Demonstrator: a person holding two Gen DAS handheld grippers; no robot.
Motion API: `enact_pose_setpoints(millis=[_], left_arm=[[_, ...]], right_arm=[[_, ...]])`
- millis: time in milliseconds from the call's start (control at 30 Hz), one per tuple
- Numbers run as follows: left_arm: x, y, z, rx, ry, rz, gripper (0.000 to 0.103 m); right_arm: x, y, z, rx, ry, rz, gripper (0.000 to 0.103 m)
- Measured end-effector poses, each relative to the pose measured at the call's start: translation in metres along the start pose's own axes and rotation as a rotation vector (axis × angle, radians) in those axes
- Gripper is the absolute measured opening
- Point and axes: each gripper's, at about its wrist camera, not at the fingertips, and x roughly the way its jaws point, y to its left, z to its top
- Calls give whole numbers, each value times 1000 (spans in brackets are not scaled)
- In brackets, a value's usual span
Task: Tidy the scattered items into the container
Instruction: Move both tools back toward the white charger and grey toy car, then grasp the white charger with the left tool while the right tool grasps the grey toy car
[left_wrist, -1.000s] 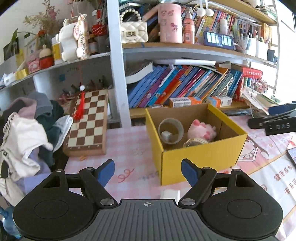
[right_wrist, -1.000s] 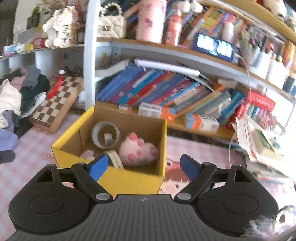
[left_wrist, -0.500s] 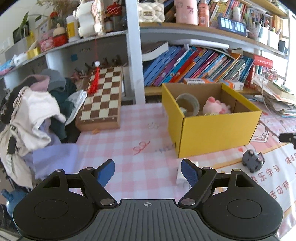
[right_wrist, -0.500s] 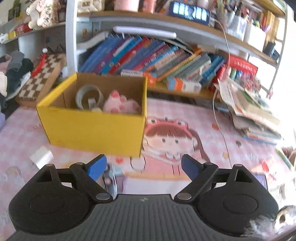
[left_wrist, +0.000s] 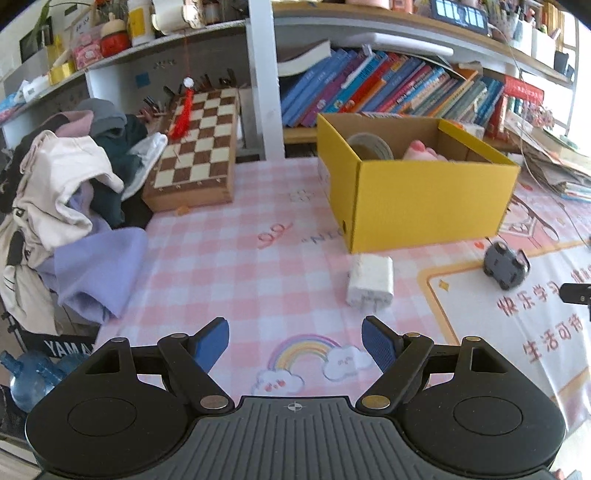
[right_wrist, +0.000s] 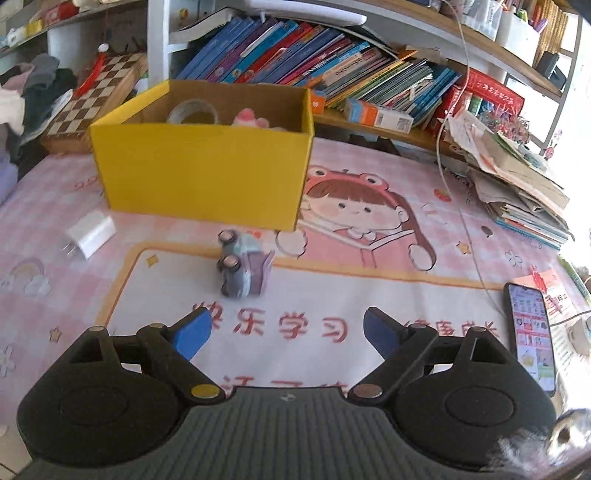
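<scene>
**Both grippers back off the box; two items wait on the mat**

Bookshelves packed with leaning books fill the background, above a table under a pink checked cloth (left_wrist: 229, 266) and a cartoon mat (right_wrist: 369, 236). At the far left, clothes (left_wrist: 62, 192) pile up beside a propped chessboard (left_wrist: 199, 147).

Largest among the task's things is the yellow box (left_wrist: 424, 199), which stands open-topped near the shelf. It holds a roll of tape (left_wrist: 369, 146) and a pink plush toy (left_wrist: 421, 149), both showing just above the rim. A second ago both cameras looked down into that box from close range; now they sit lower and farther back, with the box's front wall facing them.

That retreat brings two loose items into view: a white charger plug (left_wrist: 370, 282) near the box's front corner, and a small grey toy car (right_wrist: 242, 267) lying on its side on the mat. Tidying is therefore partly done, judging by what lies outside.

The left gripper (left_wrist: 295, 341) faces the plug, the right gripper (right_wrist: 286, 332) faces the car; both have jaws spread wide and carry nothing.
</scene>
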Motion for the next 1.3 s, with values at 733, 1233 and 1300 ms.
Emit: enact_pose_setpoints(millis=[733, 1233, 1300], left_arm=[[4, -54, -25, 100, 35, -80, 81], [24, -75, -13, 158, 23, -75, 80], [30, -76, -9, 152, 22, -67, 80]], right_arm=[[-6, 33, -32, -77, 34, 74, 91], [18, 29, -18, -78, 39, 105, 91], [23, 29, -15, -84, 37, 108, 91]])
